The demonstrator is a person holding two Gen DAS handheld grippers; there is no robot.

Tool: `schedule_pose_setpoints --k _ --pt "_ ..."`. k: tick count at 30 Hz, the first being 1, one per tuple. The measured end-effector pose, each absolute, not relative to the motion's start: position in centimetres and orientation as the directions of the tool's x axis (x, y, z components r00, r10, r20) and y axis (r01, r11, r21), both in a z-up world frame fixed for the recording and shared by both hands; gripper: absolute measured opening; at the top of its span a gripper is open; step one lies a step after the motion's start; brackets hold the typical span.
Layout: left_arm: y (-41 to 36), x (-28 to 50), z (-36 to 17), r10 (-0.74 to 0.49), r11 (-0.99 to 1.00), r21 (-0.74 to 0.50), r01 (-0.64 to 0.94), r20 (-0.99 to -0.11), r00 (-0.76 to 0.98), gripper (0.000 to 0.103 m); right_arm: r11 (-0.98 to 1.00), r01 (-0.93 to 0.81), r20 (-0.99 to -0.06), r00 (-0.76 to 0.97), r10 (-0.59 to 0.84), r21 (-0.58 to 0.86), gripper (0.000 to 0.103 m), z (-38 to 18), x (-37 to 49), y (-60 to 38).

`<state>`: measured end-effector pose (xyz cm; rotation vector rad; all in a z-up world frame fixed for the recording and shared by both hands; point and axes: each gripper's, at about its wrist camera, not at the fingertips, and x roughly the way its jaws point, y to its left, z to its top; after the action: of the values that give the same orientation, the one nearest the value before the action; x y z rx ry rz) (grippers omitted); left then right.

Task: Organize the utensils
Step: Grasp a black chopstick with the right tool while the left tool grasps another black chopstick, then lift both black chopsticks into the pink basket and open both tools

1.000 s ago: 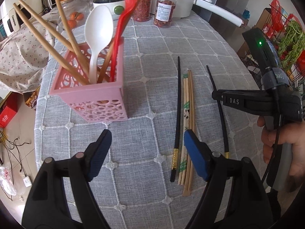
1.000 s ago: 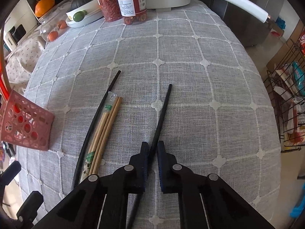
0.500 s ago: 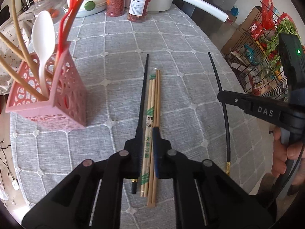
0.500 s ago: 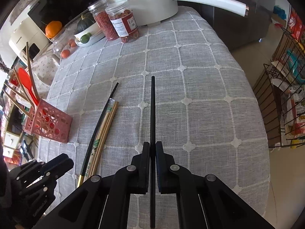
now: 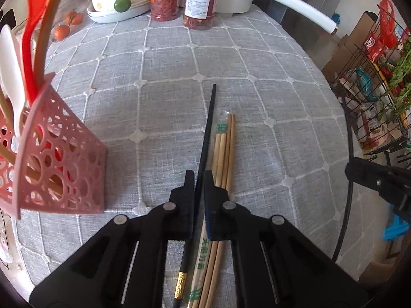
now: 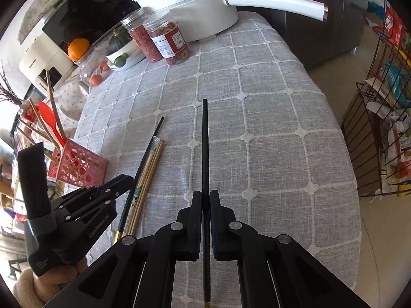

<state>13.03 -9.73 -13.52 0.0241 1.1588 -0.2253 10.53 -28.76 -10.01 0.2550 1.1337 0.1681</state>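
My left gripper (image 5: 199, 179) is shut on a black chopstick (image 5: 207, 128) that points away over the grey tablecloth. Wooden chopsticks in a clear wrapper (image 5: 223, 151) lie just right of it. My right gripper (image 6: 205, 200) is shut on a second black chopstick (image 6: 205, 148) and holds it above the table; it also shows at the right edge of the left wrist view (image 5: 348, 179). A pink perforated utensil basket (image 5: 59, 169) stands at the left with a white spoon (image 5: 10, 77), a red spoon (image 5: 30, 38) and wooden chopsticks in it.
At the far table edge stand two jars (image 5: 200, 2), a white bowl with a squash (image 5: 115, 2) and a white pot with a long handle (image 6: 277, 0). A wire rack of groceries (image 5: 380, 89) stands to the right, beyond the table edge.
My left gripper moved right from the basket, closed on the black chopstick beside the wooden ones. My right gripper lifted its black chopstick off the table.
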Motion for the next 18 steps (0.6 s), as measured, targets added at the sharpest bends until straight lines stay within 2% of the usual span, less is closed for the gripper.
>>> schedule_pose_setpoints --k 8,18 --pt "-9.5 12.8 -13.9 -0.136 0.978 -0.067 0.198 -0.922 0.363 0.007 0.959 0.014 -0.875 0.414 0.253 0.284 0.006 -10.2 10.2 -29.5" --pt "-6.7 7.5 -10.9 -0.213 0.944 -0.117 0.307 -0.931 0.298 0.007 0.956 0.006 -0.864 0.431 0.261 0.292 0.006 -9.4 9.6 -29.6"
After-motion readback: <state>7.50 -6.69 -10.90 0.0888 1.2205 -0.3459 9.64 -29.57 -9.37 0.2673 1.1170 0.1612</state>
